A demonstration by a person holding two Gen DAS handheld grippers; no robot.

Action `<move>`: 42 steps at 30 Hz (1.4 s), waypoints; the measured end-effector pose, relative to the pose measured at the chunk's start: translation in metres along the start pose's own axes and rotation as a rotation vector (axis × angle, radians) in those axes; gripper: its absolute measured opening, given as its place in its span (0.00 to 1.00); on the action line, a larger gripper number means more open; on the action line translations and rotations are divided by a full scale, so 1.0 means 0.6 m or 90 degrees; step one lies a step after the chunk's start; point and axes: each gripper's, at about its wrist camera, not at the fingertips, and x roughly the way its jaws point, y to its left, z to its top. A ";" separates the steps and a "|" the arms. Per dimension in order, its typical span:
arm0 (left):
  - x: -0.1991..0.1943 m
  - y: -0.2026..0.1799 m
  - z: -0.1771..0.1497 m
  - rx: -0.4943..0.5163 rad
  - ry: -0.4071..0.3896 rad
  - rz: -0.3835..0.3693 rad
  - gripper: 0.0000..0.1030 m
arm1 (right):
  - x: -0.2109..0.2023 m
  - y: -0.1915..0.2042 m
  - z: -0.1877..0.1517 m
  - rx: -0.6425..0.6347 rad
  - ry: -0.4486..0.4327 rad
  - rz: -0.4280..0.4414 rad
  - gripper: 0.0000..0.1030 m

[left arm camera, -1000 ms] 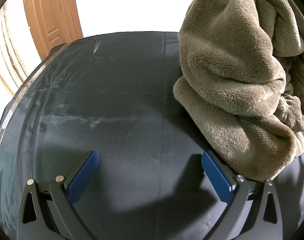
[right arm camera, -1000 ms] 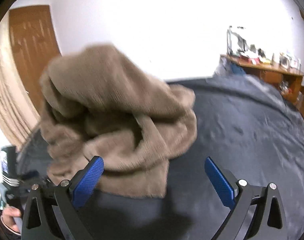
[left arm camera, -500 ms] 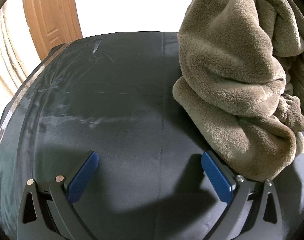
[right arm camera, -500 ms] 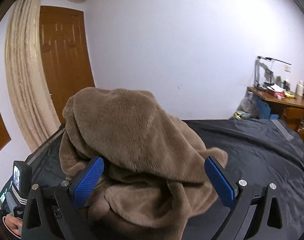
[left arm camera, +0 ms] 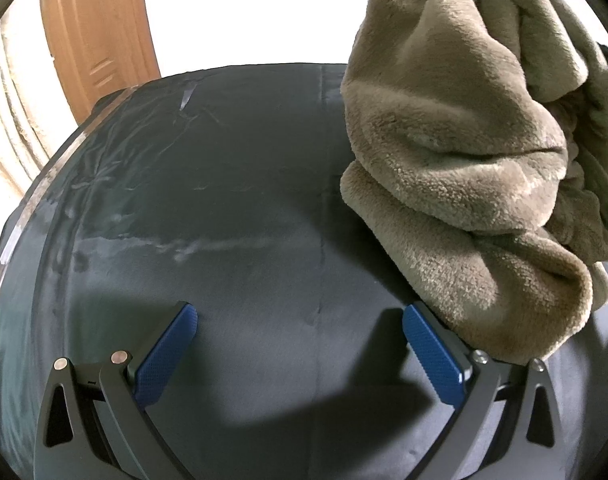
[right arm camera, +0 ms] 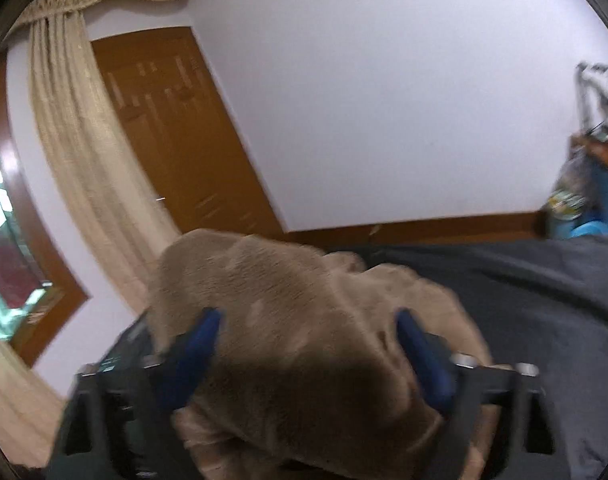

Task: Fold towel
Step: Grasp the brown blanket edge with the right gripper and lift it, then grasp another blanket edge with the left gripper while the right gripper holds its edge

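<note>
Your left hand-held gripper [left arm camera: 299, 344] is spread wide over bare dark bed sheet [left arm camera: 231, 208], nothing between its blue pads; the crumpled brown towel [left arm camera: 464, 168] sits just right of it, against the right finger. Your right hand-held gripper [right arm camera: 308, 340] has just been closing, with the towel [right arm camera: 304, 320] bunched between its fingers; motion blur hides whether the pads press on it. Beyond: wooden door [right arm camera: 175, 128], cream curtain [right arm camera: 75, 132], white wall [right arm camera: 384, 80].

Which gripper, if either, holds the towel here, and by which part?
Left gripper: open, empty. Right gripper: jaws just closing around the towel's bunched middle; a firm hold cannot be told.
</note>
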 end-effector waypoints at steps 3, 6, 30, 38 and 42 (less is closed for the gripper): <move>0.000 0.000 0.001 0.000 0.000 0.000 1.00 | 0.001 0.012 -0.019 -0.019 0.015 0.031 0.46; 0.001 0.001 0.001 0.001 0.000 -0.001 1.00 | -0.008 0.036 -0.044 -0.061 0.031 0.041 0.42; 0.000 -0.001 0.001 0.011 0.002 -0.012 1.00 | -0.041 0.097 -0.125 -0.142 0.071 0.034 0.50; -0.008 0.022 0.007 -0.026 -0.010 -0.082 1.00 | -0.052 0.119 -0.159 -0.159 0.051 -0.022 0.18; -0.012 0.039 0.010 -0.062 -0.019 -0.132 1.00 | -0.150 0.105 -0.134 -0.123 -0.068 -0.074 0.16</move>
